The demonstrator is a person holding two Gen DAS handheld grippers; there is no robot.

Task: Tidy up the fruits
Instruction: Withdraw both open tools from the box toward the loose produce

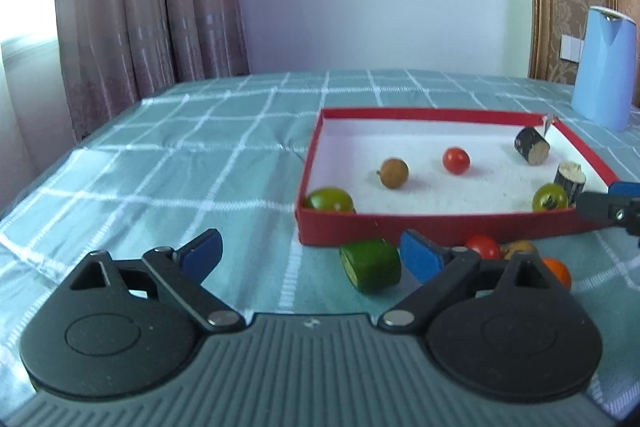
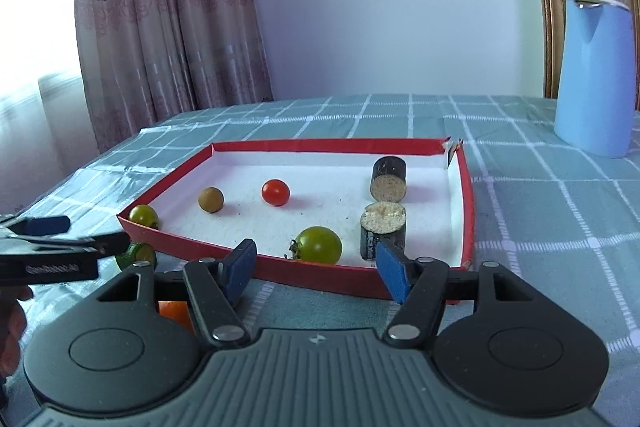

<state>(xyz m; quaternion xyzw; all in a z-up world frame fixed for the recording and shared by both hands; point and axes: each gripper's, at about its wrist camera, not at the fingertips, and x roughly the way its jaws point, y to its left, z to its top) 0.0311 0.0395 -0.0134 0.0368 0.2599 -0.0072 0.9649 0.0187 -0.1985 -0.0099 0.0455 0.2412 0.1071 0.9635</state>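
Note:
A shallow red box (image 1: 436, 225) (image 2: 332, 273) with a white floor holds a red tomato (image 1: 455, 160) (image 2: 275, 192), a brown round fruit (image 1: 394, 173) (image 2: 210, 199), two green tomatoes (image 1: 330, 200) (image 1: 550, 197) (image 2: 320, 245) (image 2: 143, 215) and two dark cut pieces (image 1: 532, 146) (image 1: 569, 178) (image 2: 389, 179) (image 2: 383, 231). In front of the box lie a green cucumber piece (image 1: 370, 265) (image 2: 136, 255), a red tomato (image 1: 483, 246), a brown fruit (image 1: 520, 248) and an orange fruit (image 1: 558, 270) (image 2: 174, 311). My left gripper (image 1: 316, 253) is open and empty, just left of the cucumber piece. My right gripper (image 2: 316, 269) is open and empty at the box's near wall.
A blue jug (image 1: 604, 67) (image 2: 594, 75) stands at the back right on the green checked cloth (image 1: 180, 155) (image 2: 560, 219). Pink curtains (image 1: 148, 7) hang behind the table's far left edge. The other gripper shows at the right edge of the left wrist view (image 1: 608, 207) and at the left of the right wrist view (image 2: 60, 247).

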